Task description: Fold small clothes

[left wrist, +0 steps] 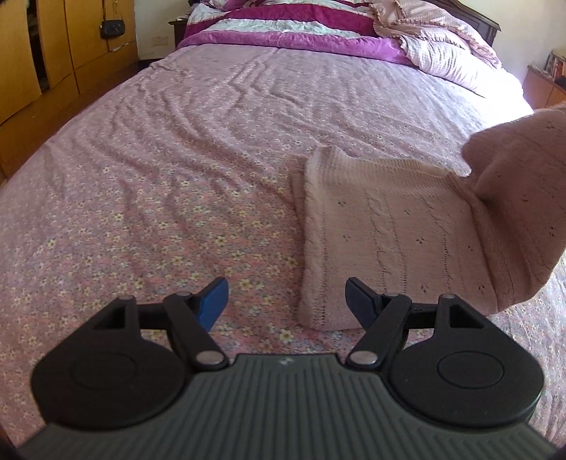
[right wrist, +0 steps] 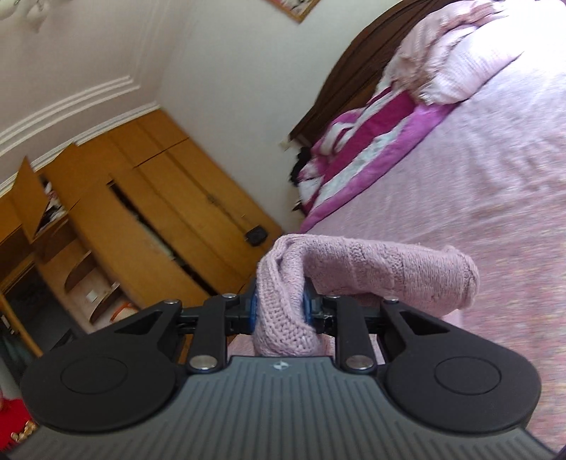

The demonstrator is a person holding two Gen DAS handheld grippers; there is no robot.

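Two tongs: my right gripper (right wrist: 278, 313) clamps the pink sweater (left wrist: 389, 230); my left gripper (left wrist: 286, 300), wide open, empty, faces its near-left corner.

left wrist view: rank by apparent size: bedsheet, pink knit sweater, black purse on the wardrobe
1. floral bedsheet, fills most of the frame
2. pink knit sweater, partly lifted at right; nearness inflates it
3. black purse, tiny and far away
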